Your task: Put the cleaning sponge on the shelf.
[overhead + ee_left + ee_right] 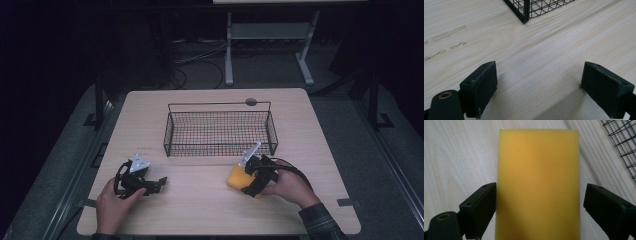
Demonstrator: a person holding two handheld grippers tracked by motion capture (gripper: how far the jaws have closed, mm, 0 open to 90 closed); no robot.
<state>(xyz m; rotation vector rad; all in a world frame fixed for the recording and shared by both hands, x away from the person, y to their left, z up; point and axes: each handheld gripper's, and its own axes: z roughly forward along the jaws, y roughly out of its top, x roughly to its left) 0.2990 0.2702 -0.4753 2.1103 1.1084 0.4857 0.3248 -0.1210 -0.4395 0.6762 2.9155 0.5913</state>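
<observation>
The sponge (pixel 537 185) lies flat on the table (pixel 200 210) just before the basket (pixel 220 132), its long axis running straight between the right gripper's (pixel 257 177) open fingers (pixel 477 212), left one touching, while the left gripper (pixel 145 184), well apart, gapes over bare wood.

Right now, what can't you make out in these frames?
- Sponge: its near end is cut off by the bottom edge of the right gripper view; in the high view the right gripper covers part of it.
- Grip: the right finger stands just off the sponge; contact at the left is unclear.
- Basket: whether it is empty is unclear, the high view is dim.
</observation>
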